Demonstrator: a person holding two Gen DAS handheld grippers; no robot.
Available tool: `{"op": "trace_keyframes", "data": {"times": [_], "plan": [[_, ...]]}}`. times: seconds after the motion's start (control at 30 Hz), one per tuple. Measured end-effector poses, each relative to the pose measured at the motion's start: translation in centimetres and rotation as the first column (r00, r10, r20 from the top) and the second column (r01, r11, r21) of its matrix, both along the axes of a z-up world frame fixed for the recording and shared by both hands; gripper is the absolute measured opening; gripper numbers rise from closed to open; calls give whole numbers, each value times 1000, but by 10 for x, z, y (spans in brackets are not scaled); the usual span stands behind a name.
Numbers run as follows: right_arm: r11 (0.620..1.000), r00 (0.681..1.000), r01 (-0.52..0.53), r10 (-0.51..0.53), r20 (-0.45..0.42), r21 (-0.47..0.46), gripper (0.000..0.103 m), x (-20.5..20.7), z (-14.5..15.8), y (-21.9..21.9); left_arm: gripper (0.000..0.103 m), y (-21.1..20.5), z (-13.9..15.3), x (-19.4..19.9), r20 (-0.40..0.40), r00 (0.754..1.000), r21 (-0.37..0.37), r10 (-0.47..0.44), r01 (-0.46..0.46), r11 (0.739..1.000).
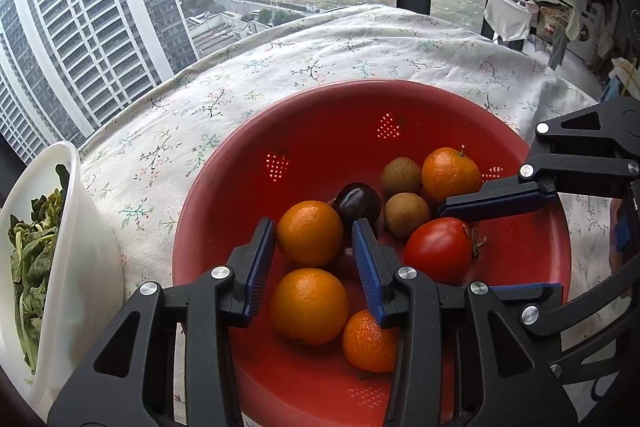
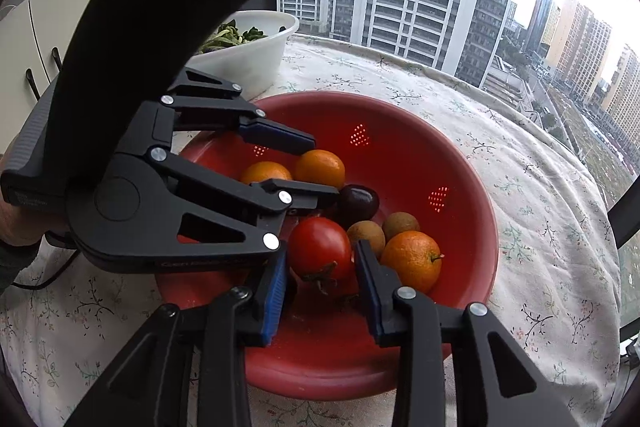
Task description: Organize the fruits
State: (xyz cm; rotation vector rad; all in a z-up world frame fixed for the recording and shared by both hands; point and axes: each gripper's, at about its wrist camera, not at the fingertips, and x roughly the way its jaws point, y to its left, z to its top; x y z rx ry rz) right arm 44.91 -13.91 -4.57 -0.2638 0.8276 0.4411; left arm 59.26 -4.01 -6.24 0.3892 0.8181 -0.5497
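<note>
A red colander bowl (image 1: 320, 115) holds several fruits: oranges (image 1: 310, 233), a red tomato (image 1: 438, 251), a dark plum (image 1: 358, 203) and small brown fruits (image 1: 406, 215). My left gripper (image 1: 314, 233) is open, its fingers on either side of an orange, apart from it. My right gripper (image 2: 320, 255) is open, its fingers on either side of the tomato (image 2: 320, 247) inside the bowl (image 2: 460, 155). The right gripper also shows in the left wrist view (image 1: 496, 243), and the left gripper in the right wrist view (image 2: 320, 167).
A white bowl of green leaves (image 1: 60, 247) stands left of the red bowl; it also shows in the right wrist view (image 2: 248, 55). The round table wears a flowered cloth (image 1: 280, 67). A window with tower blocks lies behind. Clutter (image 1: 560, 7) stands at the far right.
</note>
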Motion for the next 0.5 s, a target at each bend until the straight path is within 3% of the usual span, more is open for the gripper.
{"op": "trace_keyframes", "data": {"times": [0.13, 0.5], "plan": [[1000, 1000, 4, -4, 3, 4, 41, 1, -3, -3, 51, 4, 5, -4, 15, 1000, -15, 11, -11, 1000], [1000, 999, 16, -16, 29, 13, 41, -10, -1, -8, 63, 13, 15, -28, 53, 998, -19, 19, -18, 1000]]}}
